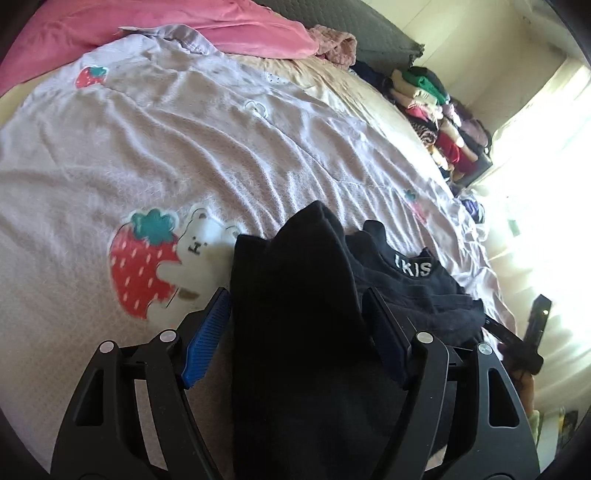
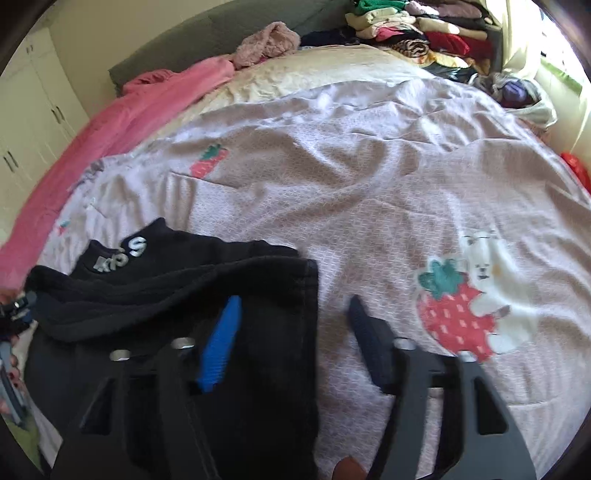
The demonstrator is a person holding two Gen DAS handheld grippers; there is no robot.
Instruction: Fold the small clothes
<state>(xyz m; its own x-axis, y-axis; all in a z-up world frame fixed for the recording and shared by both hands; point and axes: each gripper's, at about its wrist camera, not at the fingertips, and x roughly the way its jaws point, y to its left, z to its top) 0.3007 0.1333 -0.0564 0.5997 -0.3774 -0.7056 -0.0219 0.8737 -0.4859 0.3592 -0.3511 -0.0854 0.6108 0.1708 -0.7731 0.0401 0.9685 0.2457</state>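
A small black garment (image 1: 295, 295) with white letters on its waistband lies on the pale strawberry-print bedspread (image 1: 184, 147). In the left wrist view a raised fold of it stands between my left gripper's (image 1: 295, 302) wide-open blue-padded fingers, which do not pinch it. In the right wrist view the same garment (image 2: 184, 288) lies at lower left. My right gripper (image 2: 291, 310) is open, its left blue pad (image 2: 221, 339) over the cloth's right edge and its right finger over bare bedspread (image 2: 369, 184).
A pink blanket (image 1: 184, 22) lies along the bed's far edge. A heap of colourful clothes (image 1: 436, 107) is stacked at the far corner, also in the right wrist view (image 2: 424, 26). The other handheld gripper shows at the right edge (image 1: 532, 332). White cupboards (image 2: 33, 110) stand at left.
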